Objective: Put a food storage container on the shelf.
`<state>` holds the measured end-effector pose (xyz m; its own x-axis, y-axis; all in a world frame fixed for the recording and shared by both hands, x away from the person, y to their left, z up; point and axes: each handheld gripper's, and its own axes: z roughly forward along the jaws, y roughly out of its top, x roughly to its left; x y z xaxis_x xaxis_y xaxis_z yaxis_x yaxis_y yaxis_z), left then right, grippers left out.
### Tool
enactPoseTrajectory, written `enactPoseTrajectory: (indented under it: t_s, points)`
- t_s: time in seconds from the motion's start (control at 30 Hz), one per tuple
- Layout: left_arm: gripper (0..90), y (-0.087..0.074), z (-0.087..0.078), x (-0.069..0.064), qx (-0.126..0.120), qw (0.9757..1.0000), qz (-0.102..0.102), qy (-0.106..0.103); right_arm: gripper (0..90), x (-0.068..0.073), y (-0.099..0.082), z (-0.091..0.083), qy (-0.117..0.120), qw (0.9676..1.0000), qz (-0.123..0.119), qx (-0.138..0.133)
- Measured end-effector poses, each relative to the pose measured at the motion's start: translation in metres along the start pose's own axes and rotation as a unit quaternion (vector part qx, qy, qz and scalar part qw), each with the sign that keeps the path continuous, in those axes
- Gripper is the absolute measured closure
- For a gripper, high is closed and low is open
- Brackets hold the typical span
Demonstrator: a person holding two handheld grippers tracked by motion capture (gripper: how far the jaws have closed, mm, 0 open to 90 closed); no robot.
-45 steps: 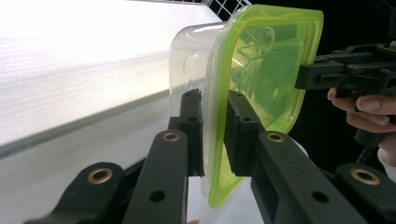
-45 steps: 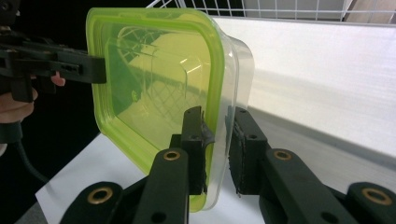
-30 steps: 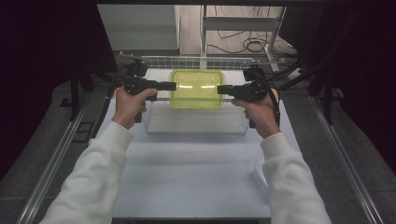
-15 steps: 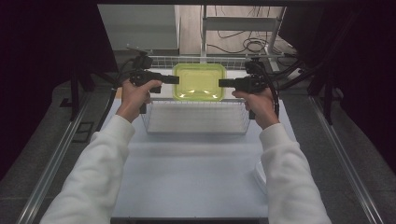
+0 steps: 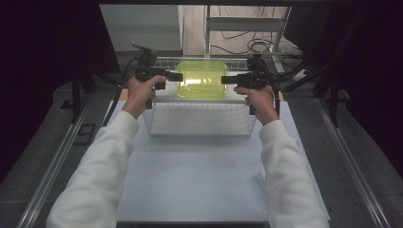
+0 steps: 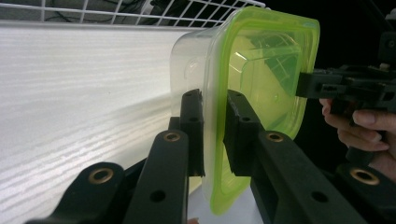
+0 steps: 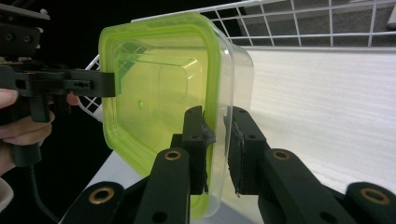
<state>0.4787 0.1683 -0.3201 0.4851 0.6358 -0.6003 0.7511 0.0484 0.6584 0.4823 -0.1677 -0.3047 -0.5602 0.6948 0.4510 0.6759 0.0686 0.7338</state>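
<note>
- White tabletop (image 5: 190, 175) under a lamp, dark surroundings, cables on the floor behind. White wire basket (image 5: 199, 118) sits on the table at its far side.
- Left hand (image 5: 139, 92) comes in from the bottom left in a white sleeve and holds the left gripper (image 5: 175, 76), pointing level toward the centre.
- Left gripper jaws are pinched on the rim of the container (image 5: 202, 79), at its left edge. Left gripper view: one jaw on the clear wall side, the other on the green lid (image 6: 266, 84) side, both pressing.
- Container is a clear tub with a yellow-green lid, lid up, held above the far part of the basket, between the two grippers. Can't tell whether it touches the basket.
- Right gripper (image 5: 227, 80) pinches the rim at the container's right edge, same way: one jaw each side of the lid edge (image 7: 217, 79).
- Right hand (image 5: 259, 99) holds that gripper level, pointing inward, opposite the left one.
</note>
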Motion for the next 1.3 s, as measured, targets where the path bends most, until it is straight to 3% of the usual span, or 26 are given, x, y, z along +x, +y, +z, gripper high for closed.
enactPoseTrajectory:
  t_s: [0.1, 0.17, 0.2, 0.23, 0.3, 0.33, 0.4, 0.5, 0.63, 0.77, 0.87, 0.93, 0.97, 1.03, 1.07, 1.17, 1.23, 1.27, 1.3]
  points:
    - [79.0, 0.002, 0.002, 0.002, 0.002, 0.9999, -0.011, -0.006, 76.8, -0.004, 0.001, 0.002, 0.003, 0.9999, 0.01, 0.001]
    - [78.5, 0.005, 0.004, 0.007, 0.006, 0.9992, -0.039, -0.01, 74.1, -0.01, 0.001, 0.008, 0.003, 0.9992, 0.038, 0.011]
    - [78.4, 0.005, 0.004, 0.007, 0.006, 0.9992, -0.039, -0.01, 74.1, -0.01, 0.001, 0.008, 0.003, 0.9992, 0.038, 0.011]
    - [78.2, 0.006, 0.006, 0.012, 0.005, 0.9979, -0.062, -0.017, 74.1, -0.014, 0.001, 0.01, 0.008, 0.9984, 0.055, 0.008]
    - [78.1, 0.007, 0.007, 0.014, 0.006, 0.9975, -0.068, -0.017, 74.2, -0.016, 0.001, 0.011, 0.011, 0.998, 0.062, 0.006]
    - [78.0, 0.008, 0.008, 0.015, 0.006, 0.9971, -0.074, -0.017, 74.3, -0.019, 0.002, 0.013, 0.016, 0.9965, 0.082, 0.004]
    - [77.6, 0.009, 0.011, 0.02, 0.004, 0.9957, -0.09, -0.024, 74.3, -0.021, 0.002, 0.014, 0.018, 0.9959, 0.088, 0.003]
    - [76.0, 0.011, 0.016, 0.027, 0.002, 0.9937, -0.108, -0.029, 74.0, -0.026, 0.002, 0.017, 0.023, 0.9922, 0.123, -0.001]
    - [74.6, 0.012, 0.02, 0.034, -0.002, 0.9917, -0.122, -0.039, 72.5, -0.027, 0.002, 0.021, 0.018, 0.9903, 0.137, -0.008]
    - [73.6, 0.012, 0.021, 0.035, -0.005, 0.9917, -0.121, -0.042, 72.0, -0.027, 0.003, 0.021, 0.017, 0.9895, 0.143, -0.007]
    - [70.5, 0.011, 0.021, 0.033, -0.007, 0.9937, -0.105, -0.039, 70.2, -0.026, 0.002, 0.021, 0.013, 0.9905, 0.136, -0.011]
    - [56.9, 0.011, 0.021, 0.03, -0.027, 0.9947, -0.093, -0.034, 60.6, -0.021, 0.002, 0.02, 0.008, 0.9924, 0.122, -0.017]
    - [51.7, 0.011, 0.021, 0.03, -0.027, 0.9947, -0.093, -0.034, 60.6, -0.021, 0.002, 0.02, 0.008, 0.9924, 0.122, -0.017]
    - [47.2, 0.011, 0.019, 0.028, -0.04, 0.9952, -0.087, -0.024, 53.0, -0.019, 0.002, 0.019, 0.003, 0.9926, 0.119, -0.023]
    - [41.7, 0.012, 0.015, 0.025, -0.053, 0.9956, -0.076, -0.018, 49.6, -0.017, 0.002, 0.018, -0.003, 0.9932, 0.114, -0.025]
    - [38.4, 0.011, 0.012, 0.023, -0.058, 0.9963, -0.062, -0.015, 46.0, -0.015, 0.003, 0.016, -0.012, 0.9943, 0.103, -0.027]
    - [35.7, 0.01, 0.007, 0.019, -0.06, 0.9973, -0.042, -0.007, 43.3, -0.01, 0.003, 0.011, -0.014, 0.9954, 0.087, -0.036]
    - [35.6, 0.007, 0.001, 0.014, -0.064, 0.9977, -0.018, 0.009, 42.3, -0.008, 0.003, 0.009, -0.016, 0.996, 0.079, -0.038]
    - [35.2, 0.007, 0.001, 0.014, -0.064, 0.9977, -0.018, 0.009, 42.3, -0.008, 0.003, 0.009, -0.016, 0.996, 0.079, -0.038]
